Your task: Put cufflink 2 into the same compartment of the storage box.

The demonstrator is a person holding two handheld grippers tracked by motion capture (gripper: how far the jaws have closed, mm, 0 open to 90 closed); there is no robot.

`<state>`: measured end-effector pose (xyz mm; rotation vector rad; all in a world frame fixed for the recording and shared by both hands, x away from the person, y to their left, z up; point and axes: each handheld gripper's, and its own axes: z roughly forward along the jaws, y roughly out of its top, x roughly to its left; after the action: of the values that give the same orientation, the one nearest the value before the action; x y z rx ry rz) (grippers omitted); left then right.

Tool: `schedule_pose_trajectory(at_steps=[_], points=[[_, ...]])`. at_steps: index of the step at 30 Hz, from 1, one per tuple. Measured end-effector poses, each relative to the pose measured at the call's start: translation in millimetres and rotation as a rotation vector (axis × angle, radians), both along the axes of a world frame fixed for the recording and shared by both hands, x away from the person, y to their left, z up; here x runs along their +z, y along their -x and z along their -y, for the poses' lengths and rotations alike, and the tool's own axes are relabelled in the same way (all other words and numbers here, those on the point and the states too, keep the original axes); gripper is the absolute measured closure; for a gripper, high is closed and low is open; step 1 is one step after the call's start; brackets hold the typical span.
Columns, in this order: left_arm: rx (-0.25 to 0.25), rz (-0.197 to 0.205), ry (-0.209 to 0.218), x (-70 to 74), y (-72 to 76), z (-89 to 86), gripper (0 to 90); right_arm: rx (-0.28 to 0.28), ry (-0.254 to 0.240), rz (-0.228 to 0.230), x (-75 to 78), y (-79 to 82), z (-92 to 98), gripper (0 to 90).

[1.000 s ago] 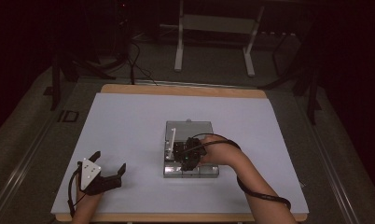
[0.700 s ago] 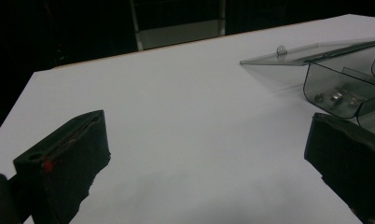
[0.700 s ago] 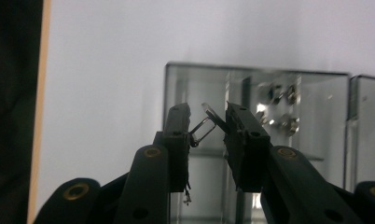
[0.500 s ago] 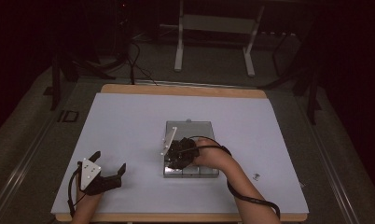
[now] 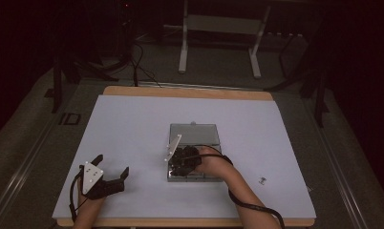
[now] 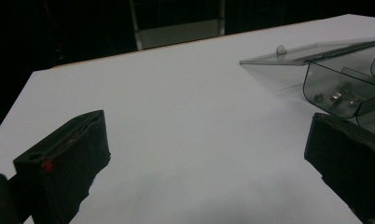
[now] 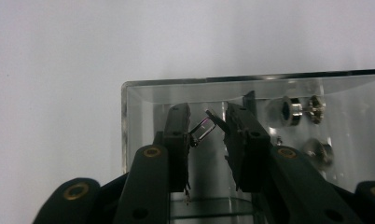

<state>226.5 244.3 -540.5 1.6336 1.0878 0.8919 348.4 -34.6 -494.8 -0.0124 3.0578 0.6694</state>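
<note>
the right claw pinches a tiny metal clip inside the clear box on the surface — light, springy, slippery, best gripped mid-wire. the left claw rests wide, empty.

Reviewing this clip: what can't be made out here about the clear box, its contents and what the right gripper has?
- High view: the right gripper and hand cover the clear box's near compartments.
- High view: the small metal part on the table is too small to identify.
- Right gripper view: the thin metal piece between the fingers is too small to name.
- Left gripper view: the frame's right edge cuts off the box.
</note>
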Motion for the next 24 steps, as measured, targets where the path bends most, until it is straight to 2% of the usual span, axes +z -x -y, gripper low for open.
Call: schedule_pose_trajectory(at_steps=[6,10,18,24], points=[[-0.002,0.001,-0.001,0.0,0.0,0.0,0.9,0.003,0.039,0.013,-5.9,0.9,-6.2,69.9],[-0.002,0.000,0.000,0.0,0.0,0.0,0.9,0.005,0.044,0.001,-5.6,1.6,-8.5,65.0],[-0.003,0.000,0.000,0.0,0.0,0.0,0.9,0.011,0.050,0.010,12.6,3.3,-1.8,64.0],[-0.003,-0.001,-0.001,0.0,-0.2,0.1,0.9,0.020,0.056,0.003,28.4,3.5,13.1,63.9]])
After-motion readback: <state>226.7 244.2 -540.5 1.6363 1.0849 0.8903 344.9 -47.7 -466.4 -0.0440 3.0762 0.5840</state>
